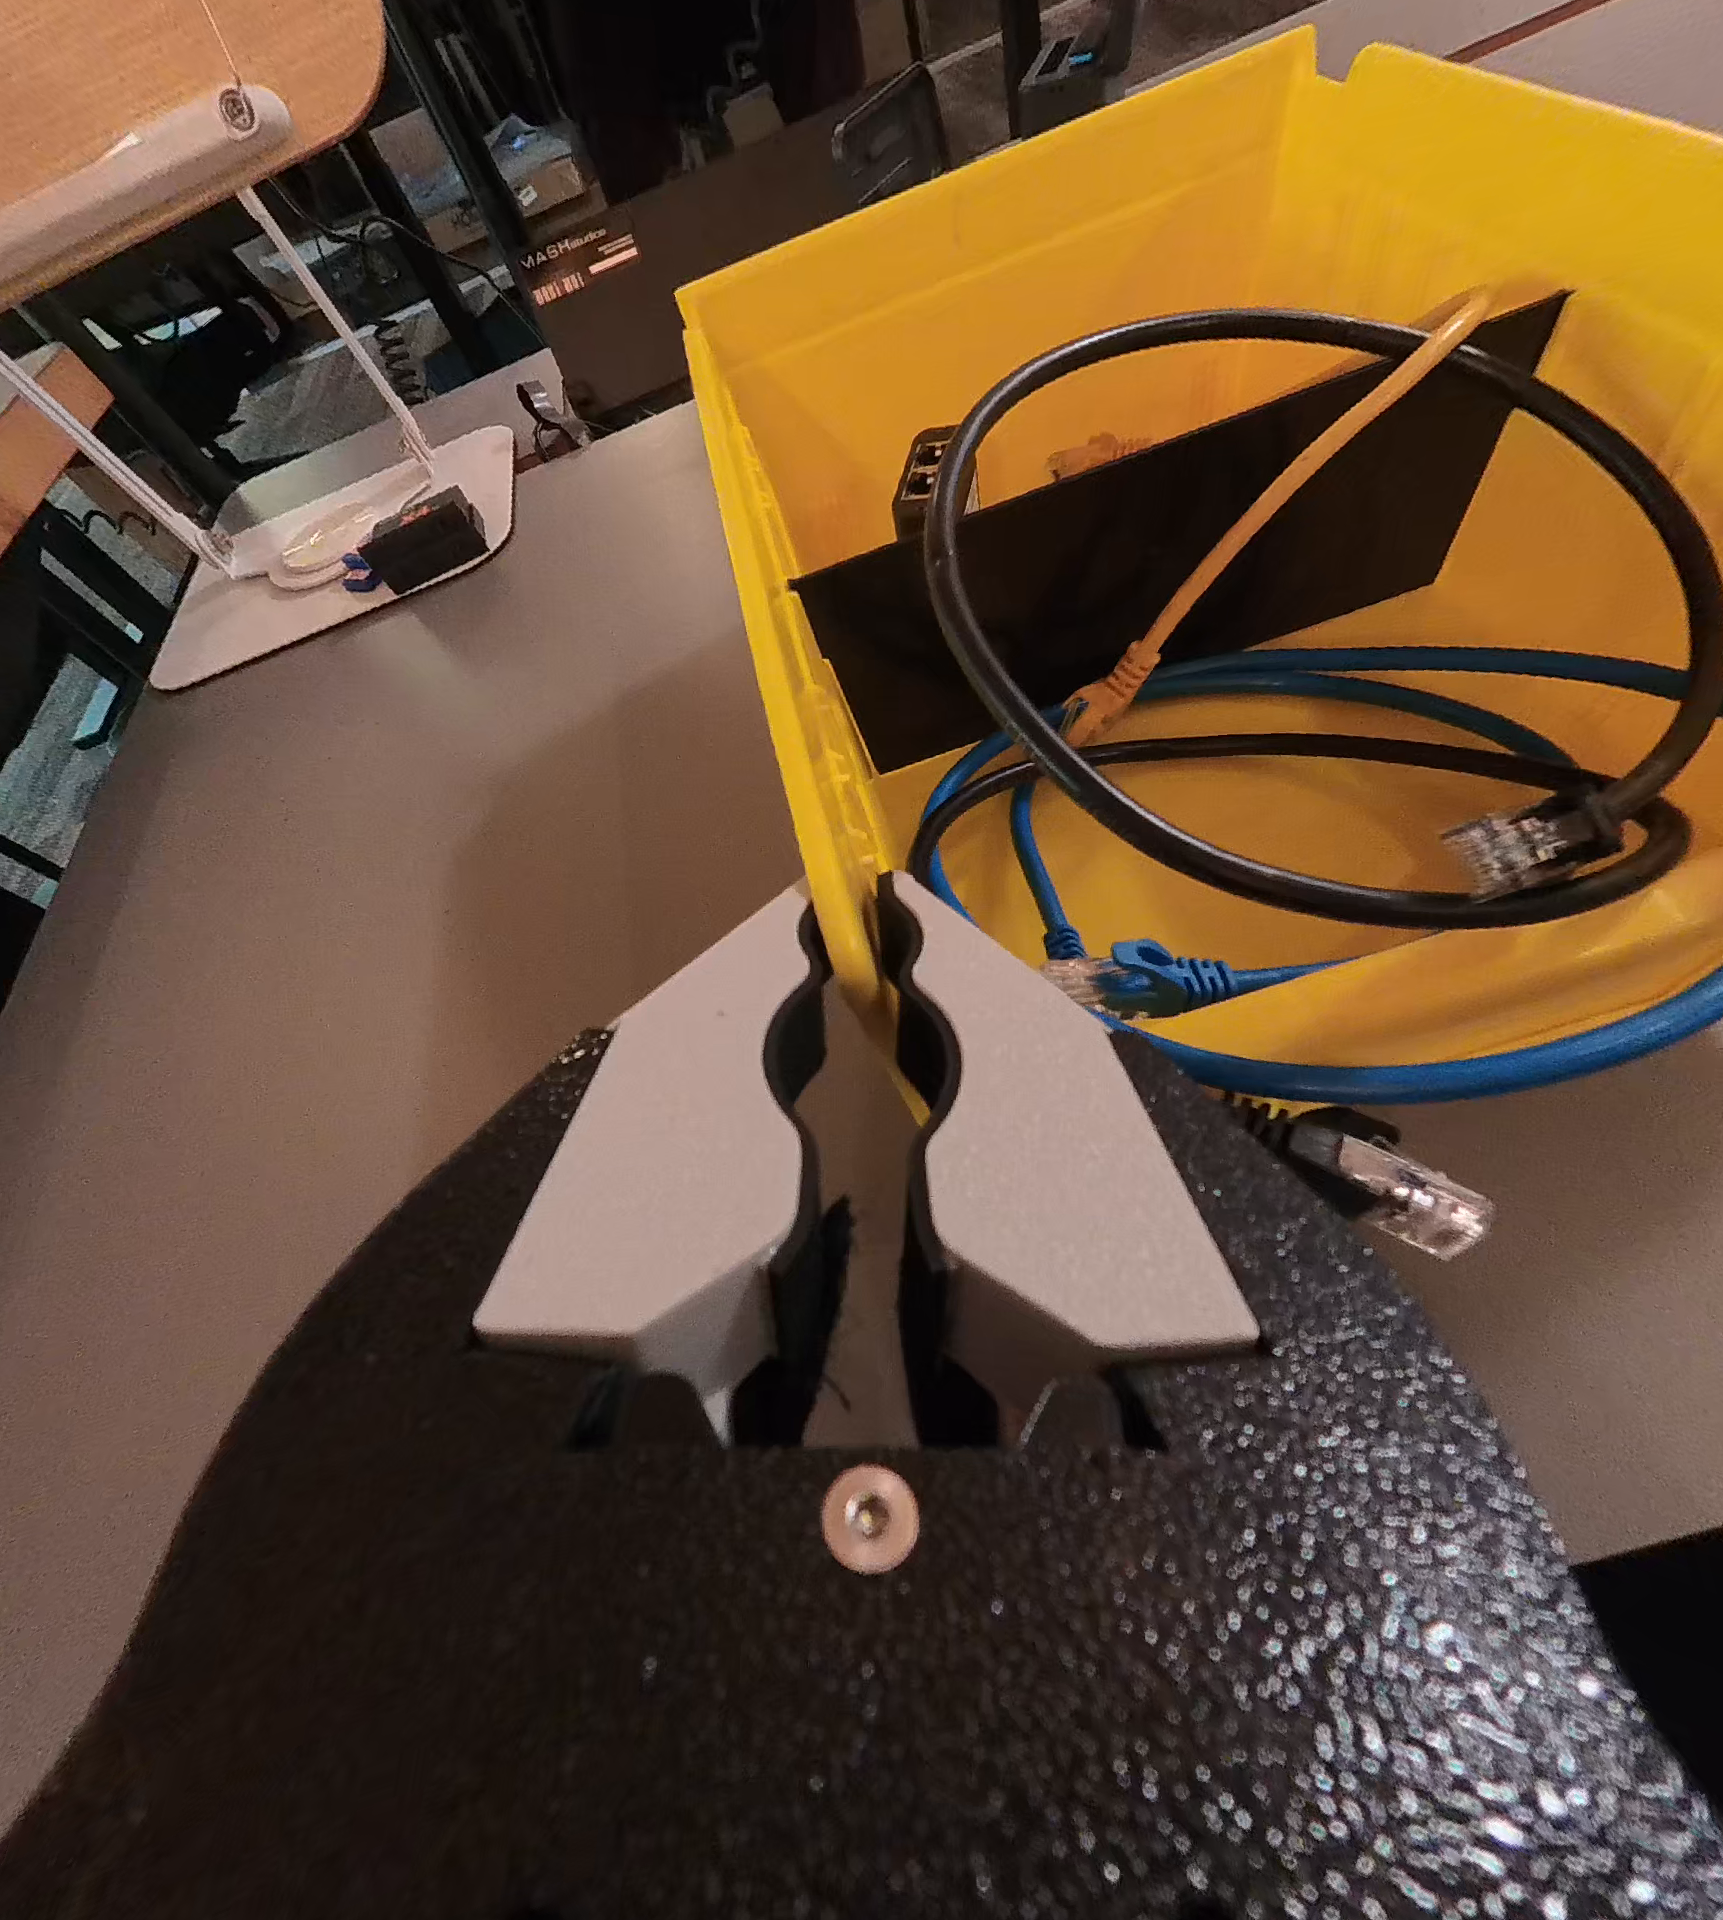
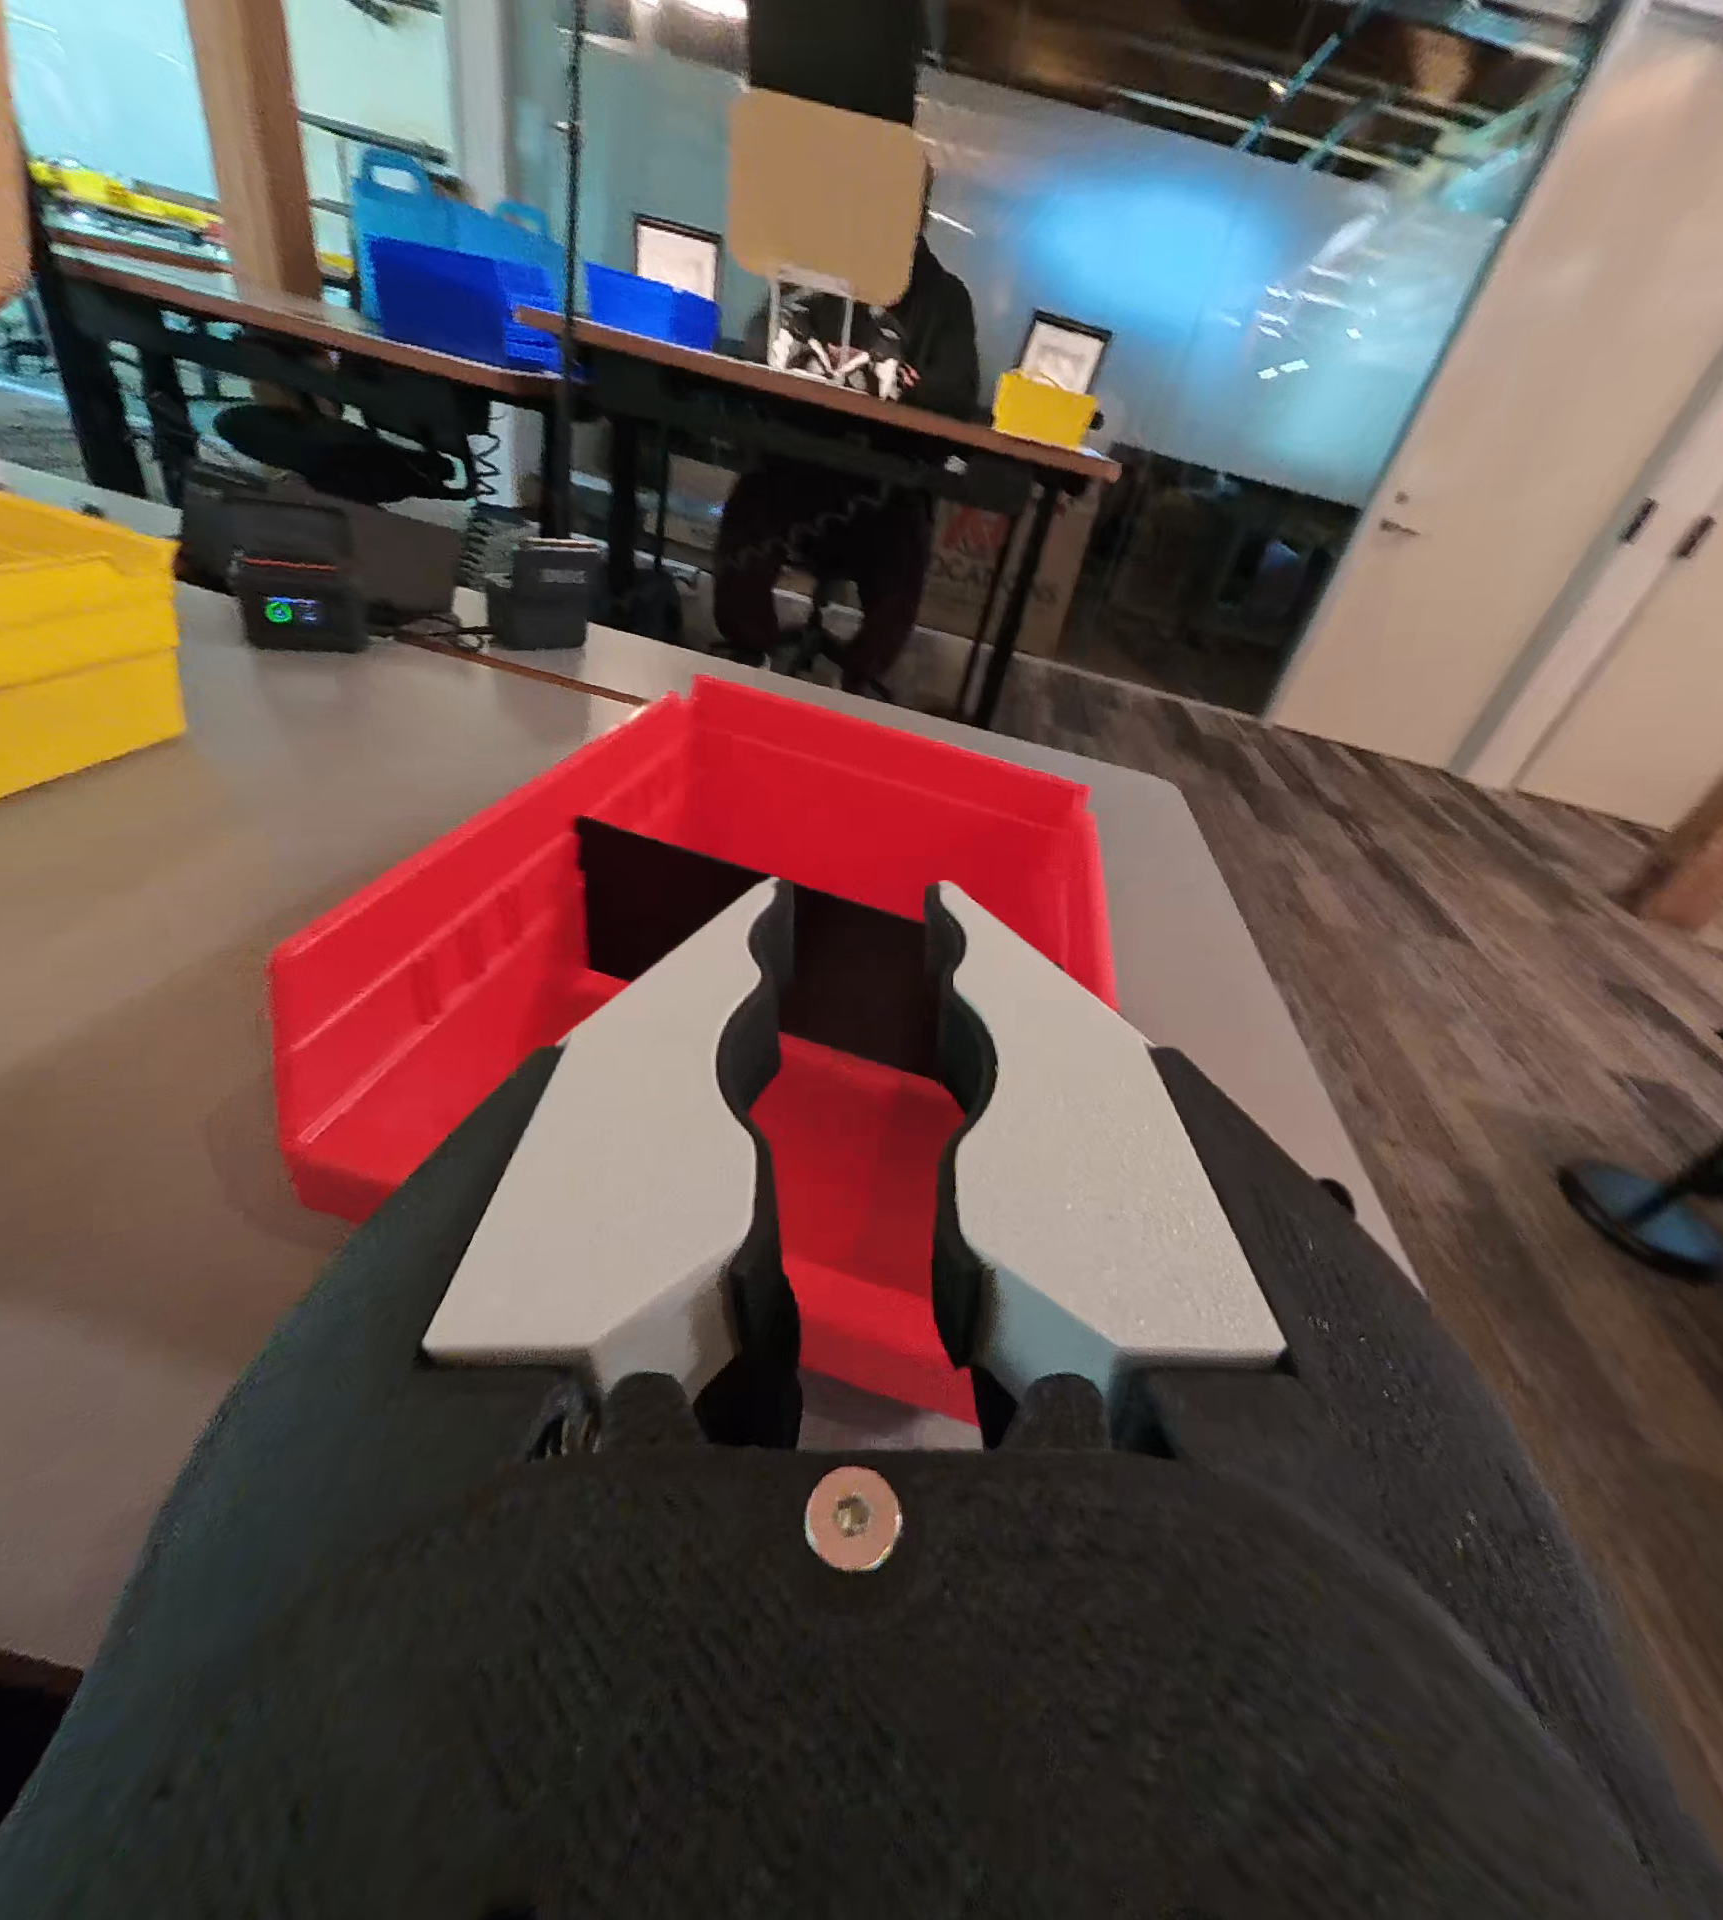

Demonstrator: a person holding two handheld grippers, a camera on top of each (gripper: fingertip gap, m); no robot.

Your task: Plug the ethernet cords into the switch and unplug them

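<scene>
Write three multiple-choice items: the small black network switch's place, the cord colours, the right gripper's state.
1. The small black network switch sits: A) in a red plastic bin; B) behind the black divider panel in the yellow plastic bin; C) on the grey table.
2. Cord colours in that bin: A) one; B) two; C) three.
3. The right gripper is: A) open, empty; B) shut on a cord; C) shut, empty.
Key: B, its ports show past the divider; C, black cord, blue cord, orange cord; A, a gap parts its fingers.

Left gripper (image 1: pixel 849 894) narrow, right gripper (image 2: pixel 859 902) wider.
</scene>
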